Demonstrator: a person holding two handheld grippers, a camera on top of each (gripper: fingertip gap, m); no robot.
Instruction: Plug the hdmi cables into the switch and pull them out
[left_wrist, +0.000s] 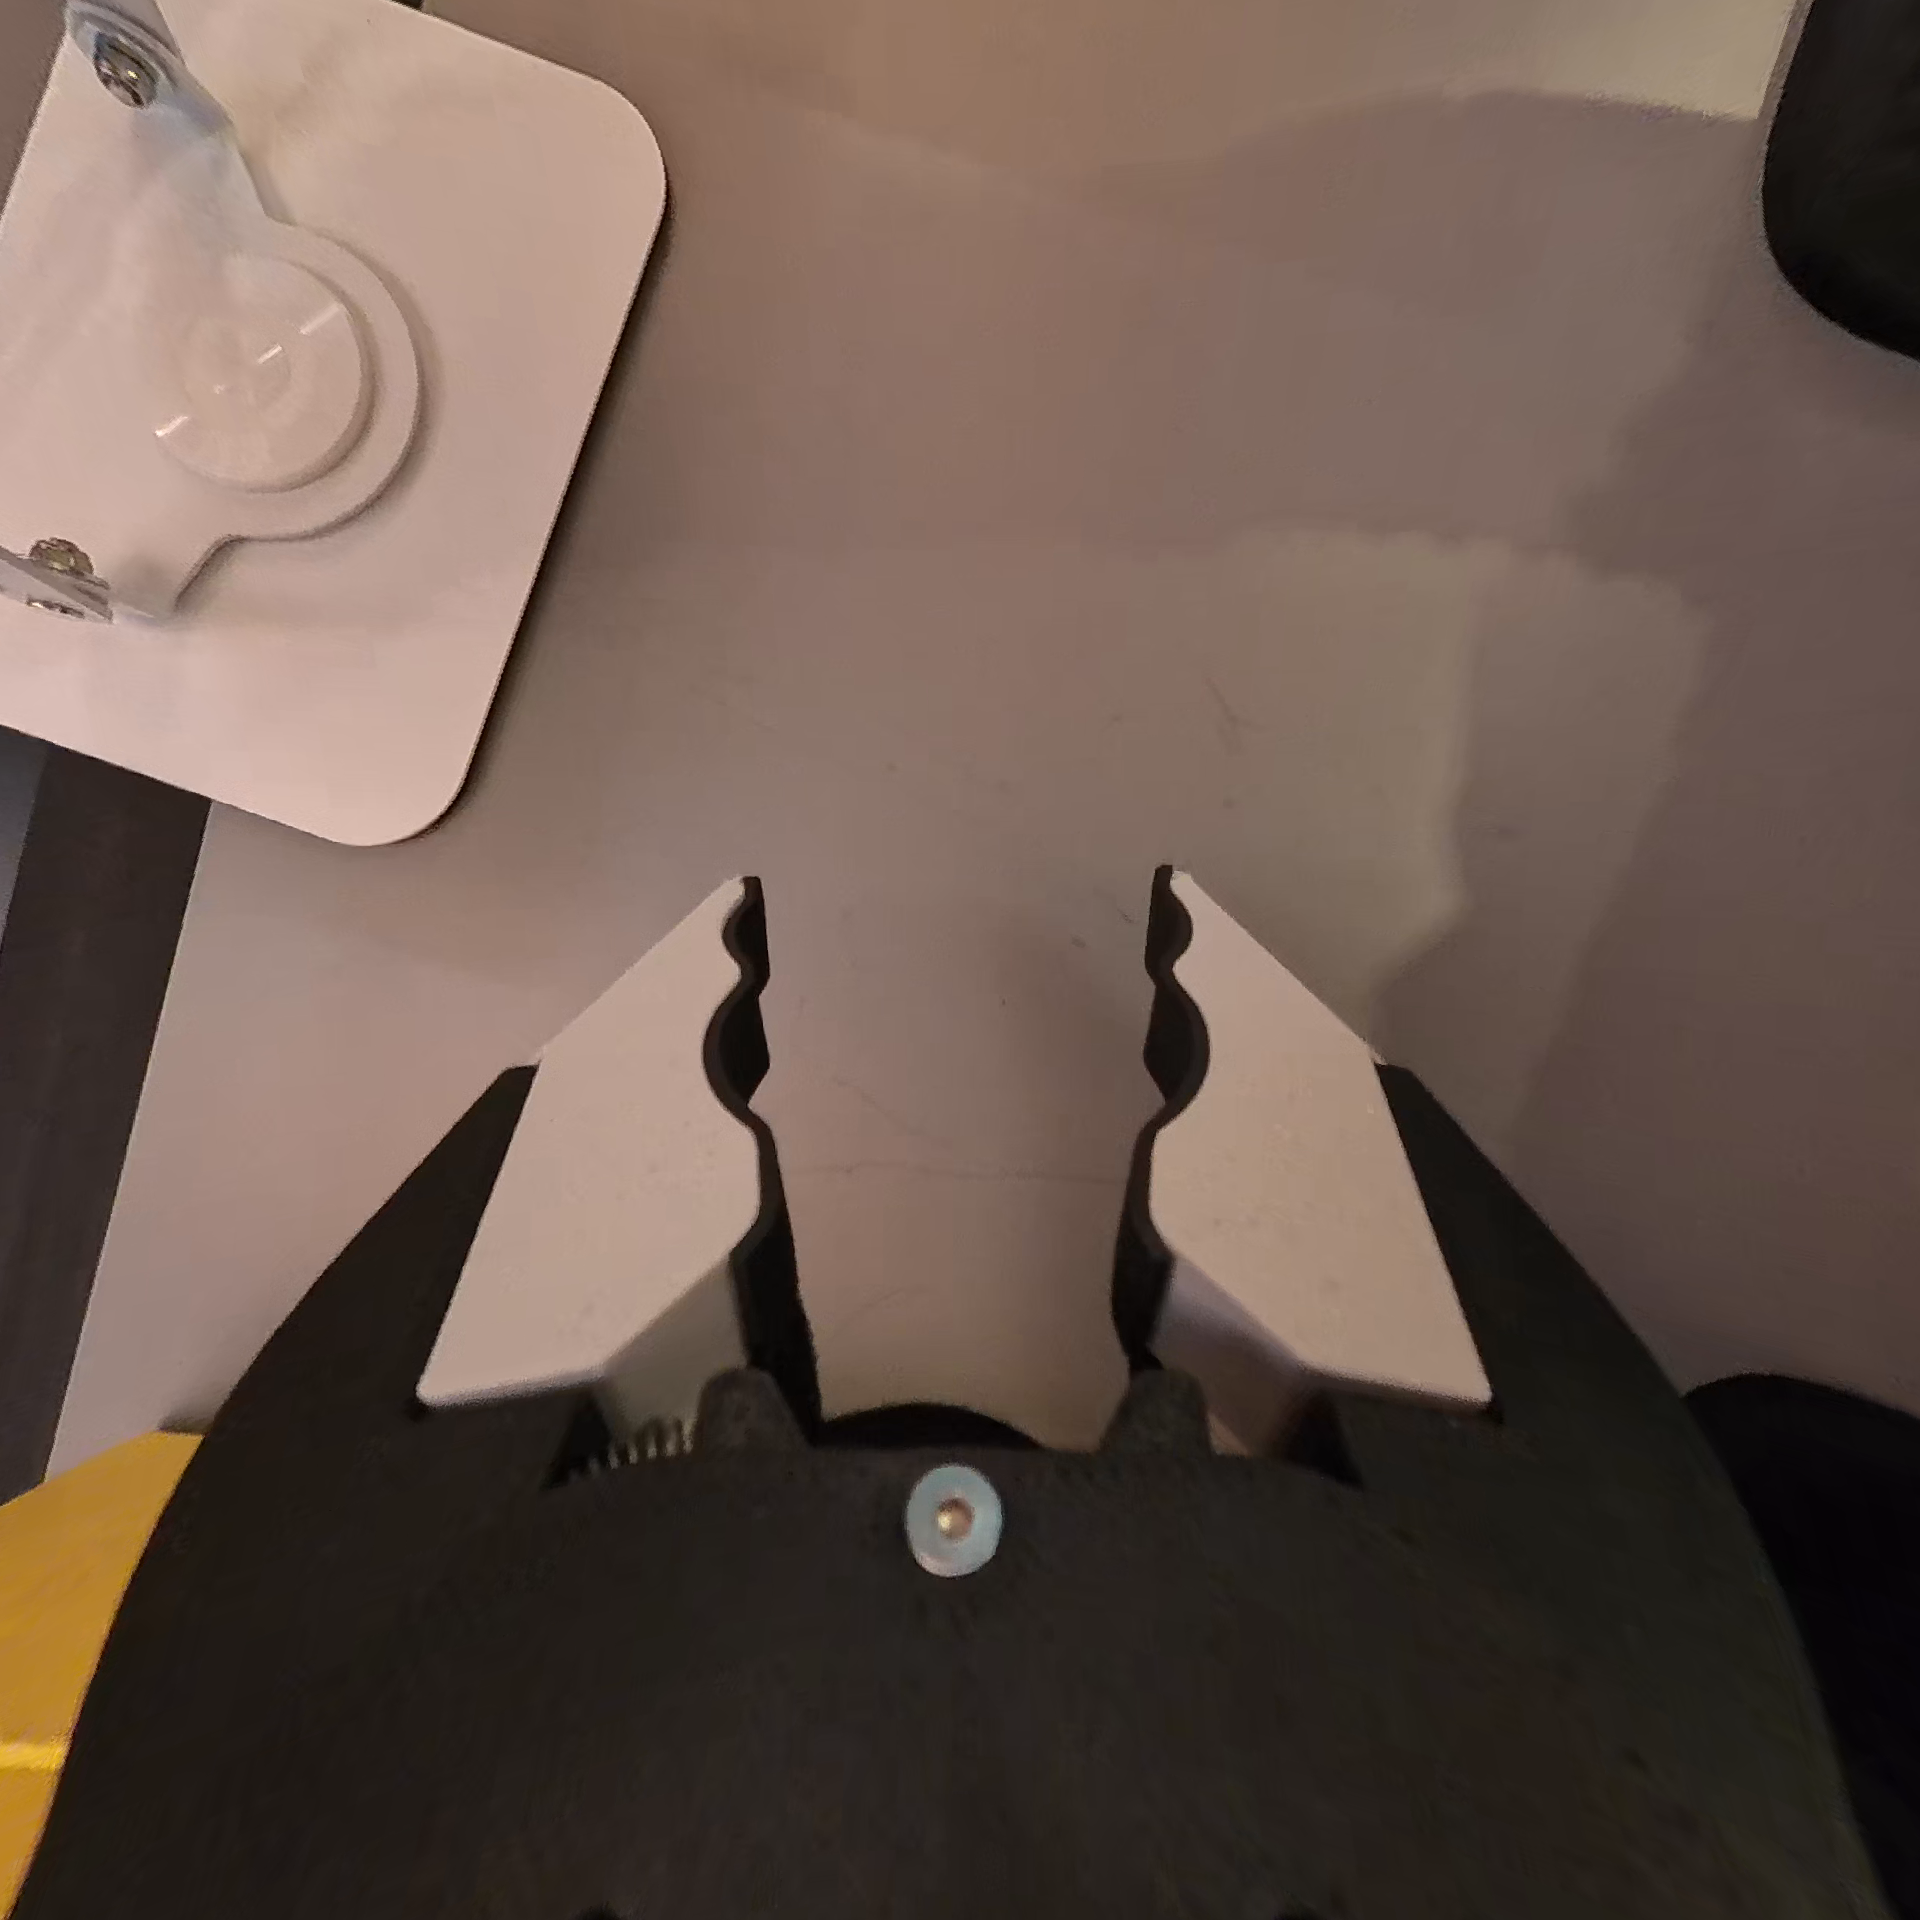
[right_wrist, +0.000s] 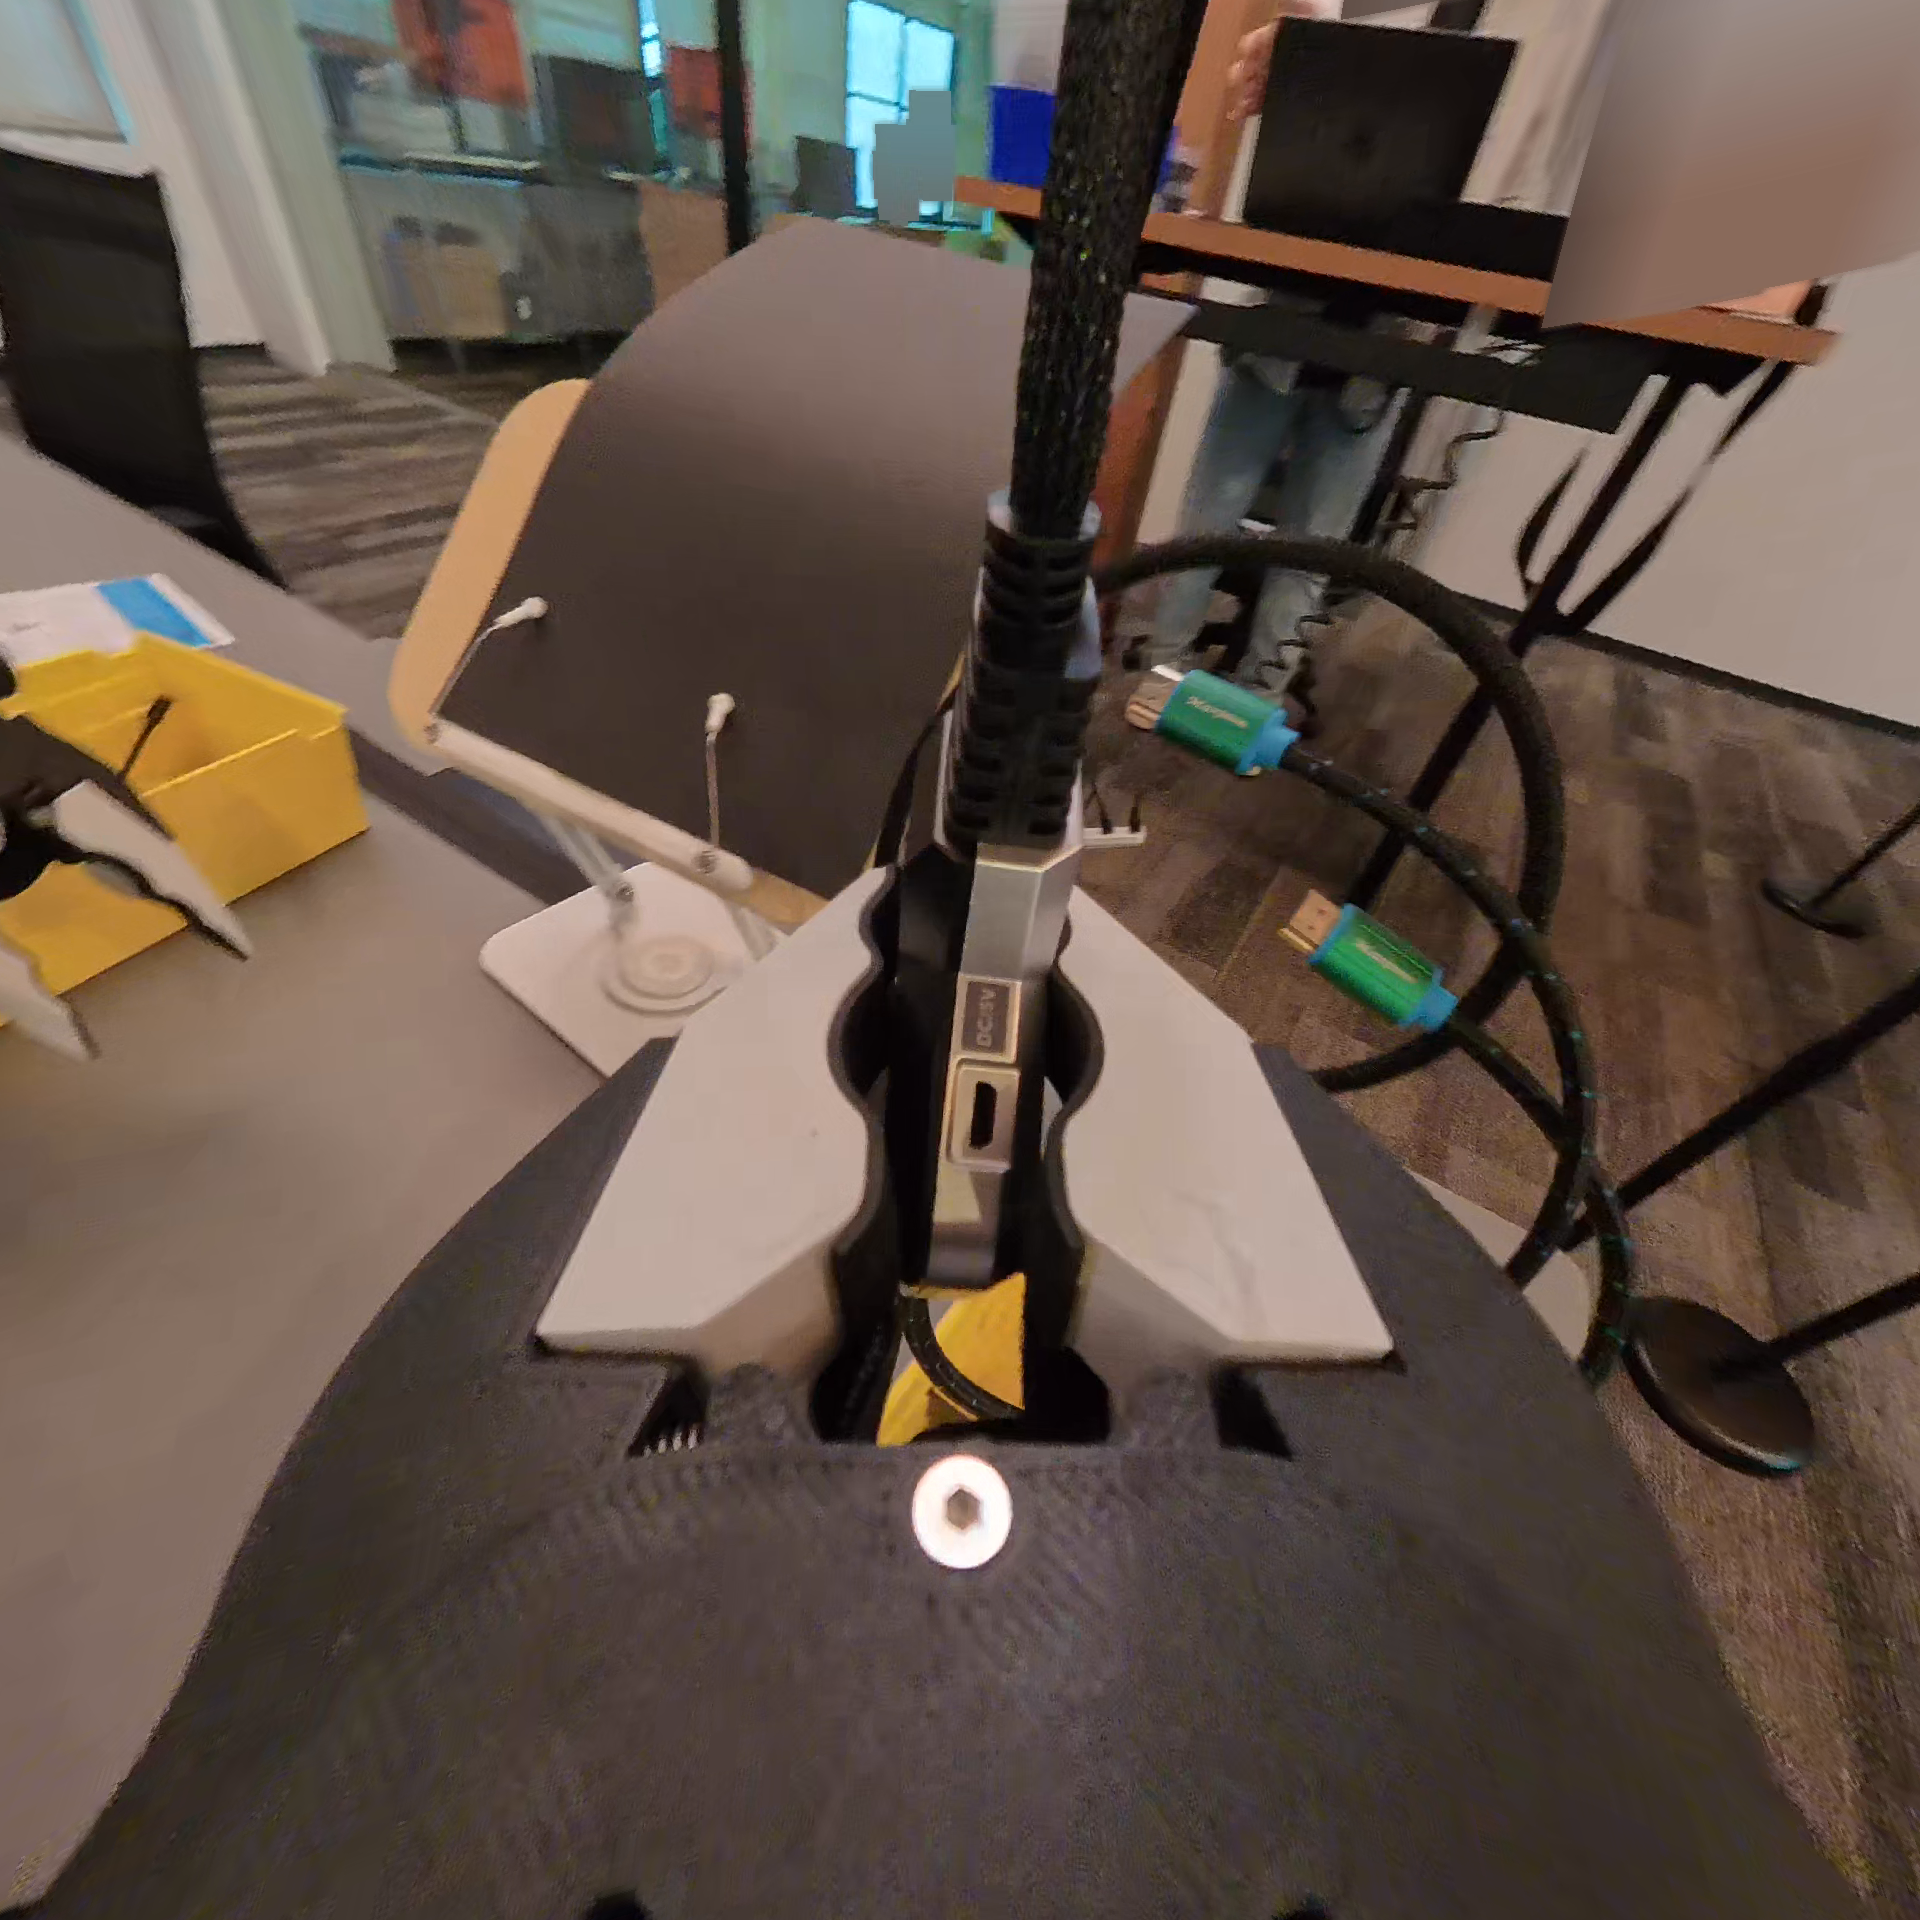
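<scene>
My right gripper (right_wrist: 982, 894) is shut on the silver HDMI switch (right_wrist: 987, 1081) and holds it upright off the table, a small side port facing the camera. A thick black braided cable (right_wrist: 1081, 260) runs up out of the switch's top. Two HDMI plugs with green and blue shells hang free to the right, one higher (right_wrist: 1226, 719) and one lower (right_wrist: 1371, 966), on black braided cables. My left gripper (left_wrist: 958, 883) is open and empty over the grey table (left_wrist: 1039, 520); it also shows at the left edge of the right wrist view (right_wrist: 94, 904).
A white stand base (left_wrist: 312, 416) sits at the table's far left; in the right wrist view it (right_wrist: 582, 956) carries a tilted black board (right_wrist: 779, 499). A yellow bin (right_wrist: 239, 769) stands at the left. Beyond the table edge is carpet, a desk (right_wrist: 1351, 270) and a standing person (right_wrist: 1268, 468).
</scene>
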